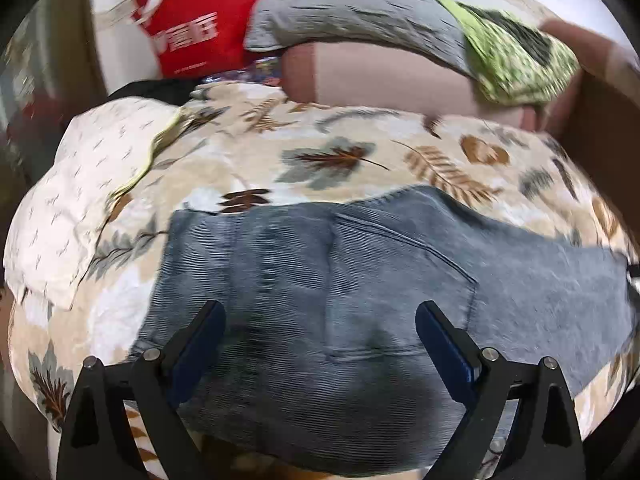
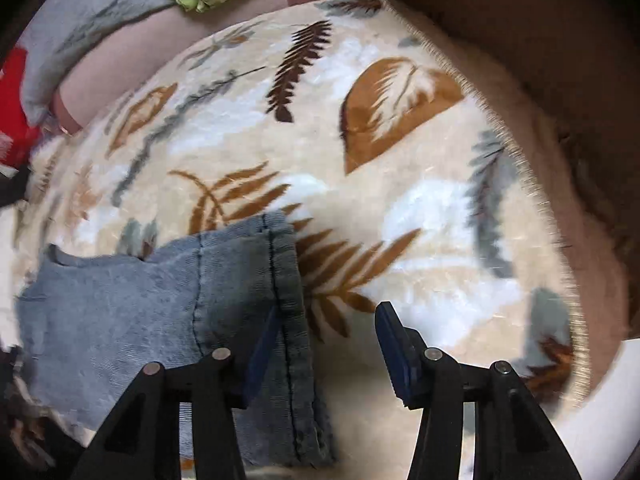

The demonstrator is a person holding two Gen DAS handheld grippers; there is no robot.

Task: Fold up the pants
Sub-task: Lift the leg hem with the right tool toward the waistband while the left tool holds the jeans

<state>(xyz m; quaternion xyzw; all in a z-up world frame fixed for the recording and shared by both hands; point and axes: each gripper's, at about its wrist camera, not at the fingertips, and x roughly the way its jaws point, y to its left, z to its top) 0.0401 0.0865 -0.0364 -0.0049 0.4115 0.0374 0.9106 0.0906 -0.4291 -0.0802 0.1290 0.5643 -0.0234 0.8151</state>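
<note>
The grey-blue corduroy pants (image 1: pixel 320 280) lie flat on the cream leaf-print fleece blanket (image 1: pixel 340 136). The left gripper (image 1: pixel 320 344) hovers spread wide over the seat, holding nothing. The right gripper (image 2: pixel 326 344), also spread, straddles the stitched hem (image 2: pixel 286 280). A shallow pinch there could catch one layer only, or snag blanket pile beneath.

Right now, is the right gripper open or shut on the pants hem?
Open. The right gripper has its fingers spread wide around the pants hem edge, one under the denim, not clamped.
</note>
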